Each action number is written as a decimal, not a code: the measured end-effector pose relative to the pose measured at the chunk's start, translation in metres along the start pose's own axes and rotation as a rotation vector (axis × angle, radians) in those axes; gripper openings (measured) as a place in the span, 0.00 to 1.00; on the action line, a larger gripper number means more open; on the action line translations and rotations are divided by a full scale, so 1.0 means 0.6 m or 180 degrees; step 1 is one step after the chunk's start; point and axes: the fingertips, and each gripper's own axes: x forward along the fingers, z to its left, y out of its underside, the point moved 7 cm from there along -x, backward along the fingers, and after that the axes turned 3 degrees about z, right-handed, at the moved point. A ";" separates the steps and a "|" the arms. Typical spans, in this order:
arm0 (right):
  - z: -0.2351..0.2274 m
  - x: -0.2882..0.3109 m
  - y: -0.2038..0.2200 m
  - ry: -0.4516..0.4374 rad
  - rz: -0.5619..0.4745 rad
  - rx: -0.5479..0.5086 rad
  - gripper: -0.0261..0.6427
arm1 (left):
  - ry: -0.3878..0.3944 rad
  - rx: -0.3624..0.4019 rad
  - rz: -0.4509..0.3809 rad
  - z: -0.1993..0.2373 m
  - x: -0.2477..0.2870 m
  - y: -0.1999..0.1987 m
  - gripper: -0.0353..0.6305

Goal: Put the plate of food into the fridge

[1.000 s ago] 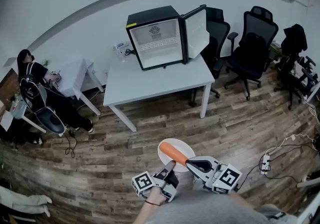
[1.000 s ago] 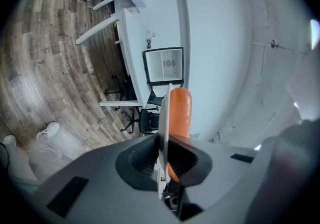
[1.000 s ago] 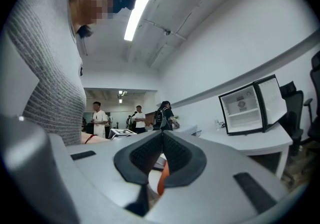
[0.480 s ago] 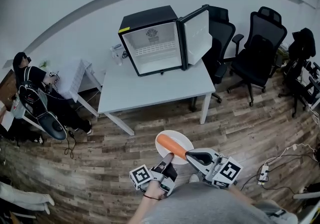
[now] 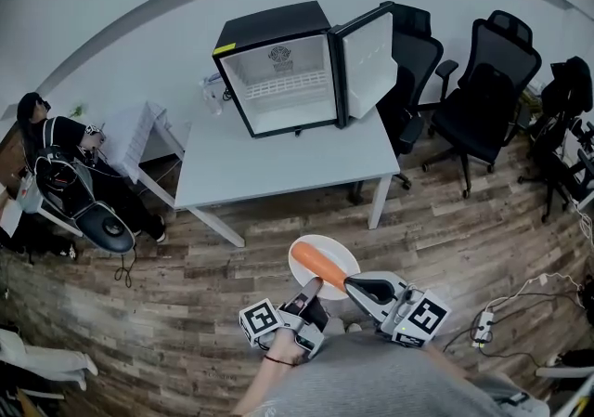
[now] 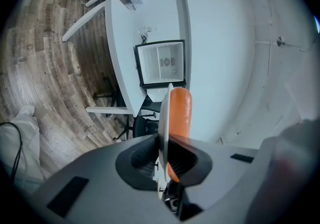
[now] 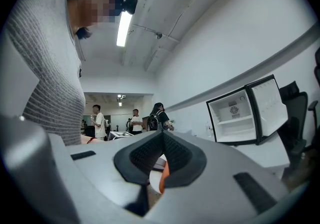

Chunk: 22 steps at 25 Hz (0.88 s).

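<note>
A white plate [image 5: 336,251] with an orange carrot [image 5: 318,266] on it hangs over the wooden floor, short of the table. My left gripper [image 5: 311,288] is shut on the plate's near rim, and my right gripper [image 5: 360,289] is shut on its right rim. In the left gripper view the plate [image 6: 163,113] shows edge-on between the pads of the left gripper [image 6: 165,137], with the carrot [image 6: 179,111] beside it. In the right gripper view only a bit of plate [image 7: 154,182] shows below the right gripper [image 7: 161,143]. The black fridge [image 5: 278,71] stands on the table, its door [image 5: 367,48] swung open to the right.
The white table [image 5: 288,160] carries the fridge at its back edge. Black office chairs [image 5: 483,99] stand to the right. A seated person [image 5: 56,164] and a small white table [image 5: 130,132] are at the left. Cables and a power strip [image 5: 483,324] lie on the floor at the right.
Both grippers have carried the plate forward toward the table. The fridge and table now look nearer and sit further left in the head view. The grip on the plate is unchanged.
</note>
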 end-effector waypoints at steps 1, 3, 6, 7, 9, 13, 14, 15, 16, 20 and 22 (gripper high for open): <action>-0.003 0.001 -0.001 0.0008 -0.0006 0.0015 0.06 | -0.0006 -0.0001 0.0011 -0.001 0.005 -0.004 0.11; -0.012 0.006 -0.006 0.0035 0.0002 0.0045 0.06 | -0.0012 -0.0002 0.0033 -0.005 0.015 -0.013 0.11; -0.028 0.019 -0.010 0.0069 -0.0005 0.0052 0.06 | -0.0026 0.0048 0.0049 -0.007 0.027 -0.035 0.11; -0.032 0.025 -0.010 0.0073 0.0000 0.0061 0.06 | -0.0054 0.0091 0.0052 -0.004 0.029 -0.046 0.11; -0.040 0.040 -0.010 0.0077 -0.0004 0.0079 0.06 | -0.0049 0.0085 0.0036 -0.003 0.034 -0.065 0.11; -0.073 0.087 -0.008 0.0075 -0.0012 0.0048 0.06 | 0.0011 0.0044 0.0002 -0.004 0.053 -0.123 0.11; -0.084 0.104 -0.008 0.0073 -0.0008 0.0025 0.06 | 0.0052 0.0013 -0.0001 -0.007 0.061 -0.140 0.11; -0.095 0.120 -0.009 0.0071 -0.0007 0.0002 0.06 | 0.0069 0.0009 0.0004 -0.010 0.070 -0.160 0.11; -0.106 0.137 -0.012 0.0061 -0.0009 -0.0011 0.06 | 0.0061 0.0031 0.0019 -0.010 0.078 -0.180 0.11; -0.144 0.201 -0.023 -0.0012 -0.0028 -0.0003 0.06 | -0.0089 0.0217 0.0108 -0.003 0.109 -0.264 0.11; -0.168 0.229 -0.024 -0.0002 -0.0032 0.0007 0.06 | 0.0012 0.0178 0.0124 -0.014 0.134 -0.295 0.11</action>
